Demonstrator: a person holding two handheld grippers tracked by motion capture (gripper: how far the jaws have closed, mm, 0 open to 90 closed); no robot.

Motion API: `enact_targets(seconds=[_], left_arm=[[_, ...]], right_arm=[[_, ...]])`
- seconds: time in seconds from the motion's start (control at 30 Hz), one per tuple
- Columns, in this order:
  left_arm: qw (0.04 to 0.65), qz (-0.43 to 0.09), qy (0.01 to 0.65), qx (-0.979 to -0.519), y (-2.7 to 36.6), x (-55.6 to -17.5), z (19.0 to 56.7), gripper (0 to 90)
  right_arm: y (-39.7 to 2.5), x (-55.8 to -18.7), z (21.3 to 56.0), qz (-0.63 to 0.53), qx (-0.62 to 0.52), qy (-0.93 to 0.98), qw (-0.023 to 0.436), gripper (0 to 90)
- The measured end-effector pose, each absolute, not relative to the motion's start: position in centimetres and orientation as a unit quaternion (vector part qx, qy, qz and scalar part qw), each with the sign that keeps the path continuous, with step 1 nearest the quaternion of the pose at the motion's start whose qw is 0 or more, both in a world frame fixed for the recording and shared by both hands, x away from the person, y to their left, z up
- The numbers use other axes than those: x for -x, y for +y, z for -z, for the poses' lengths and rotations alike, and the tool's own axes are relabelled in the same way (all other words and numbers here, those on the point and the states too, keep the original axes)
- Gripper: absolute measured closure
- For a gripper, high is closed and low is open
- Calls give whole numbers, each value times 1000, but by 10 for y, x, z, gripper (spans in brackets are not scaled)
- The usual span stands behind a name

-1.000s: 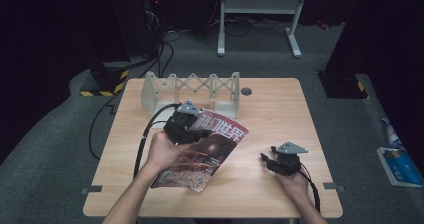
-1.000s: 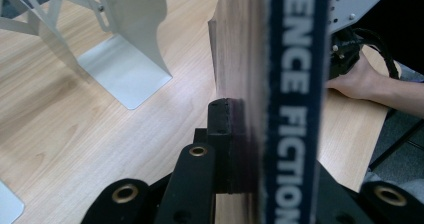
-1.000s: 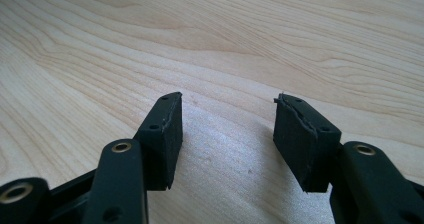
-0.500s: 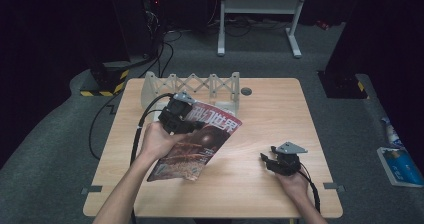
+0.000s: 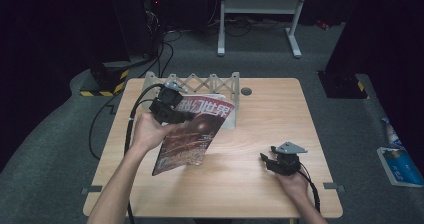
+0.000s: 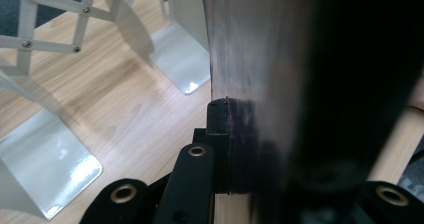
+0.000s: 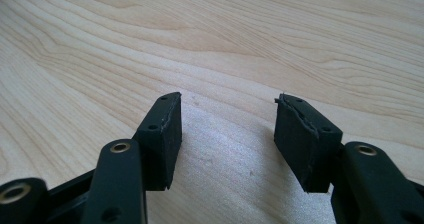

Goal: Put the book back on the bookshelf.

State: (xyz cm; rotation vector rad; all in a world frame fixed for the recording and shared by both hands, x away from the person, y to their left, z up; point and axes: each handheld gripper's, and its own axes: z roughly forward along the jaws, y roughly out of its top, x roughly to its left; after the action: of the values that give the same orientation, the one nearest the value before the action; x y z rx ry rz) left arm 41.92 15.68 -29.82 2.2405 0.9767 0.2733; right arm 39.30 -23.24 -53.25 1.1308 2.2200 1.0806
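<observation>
Lifted nearer the white accordion rack (image 5: 200,84), the red-covered magazine (image 5: 192,134) stays clamped in the left gripper (image 5: 176,115); the right gripper (image 5: 267,161) rests released on the wooden table (image 5: 270,109).

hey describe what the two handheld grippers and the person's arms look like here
Both the left gripper and the right gripper are black, with two flat black jaws faced with dark pads and brass-coloured rivets at the joints. Each carries a grey three-cornered plate on top and trails a black cable. The person's forearms are bare, with no sleeves or gloves visible.
</observation>
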Motion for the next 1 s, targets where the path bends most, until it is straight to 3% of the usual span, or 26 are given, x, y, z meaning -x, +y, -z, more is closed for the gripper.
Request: enact_targets(seconds=[0.53, 0.9, 1.0], left_arm=[[321, -132, 429, -834, 193, -436, 291, 830], [333, -167, 472, -799, 224, -439, 288, 832], [322, -198, 468, -799, 225, -432, 283, 832]], right_arm=[[-232, -393, 533, -389, -407, 799, 211, 446], [-232, -393, 533, -389, -406, 799, 212, 445], [-232, -393, 533, -389, -407, 799, 212, 445]])
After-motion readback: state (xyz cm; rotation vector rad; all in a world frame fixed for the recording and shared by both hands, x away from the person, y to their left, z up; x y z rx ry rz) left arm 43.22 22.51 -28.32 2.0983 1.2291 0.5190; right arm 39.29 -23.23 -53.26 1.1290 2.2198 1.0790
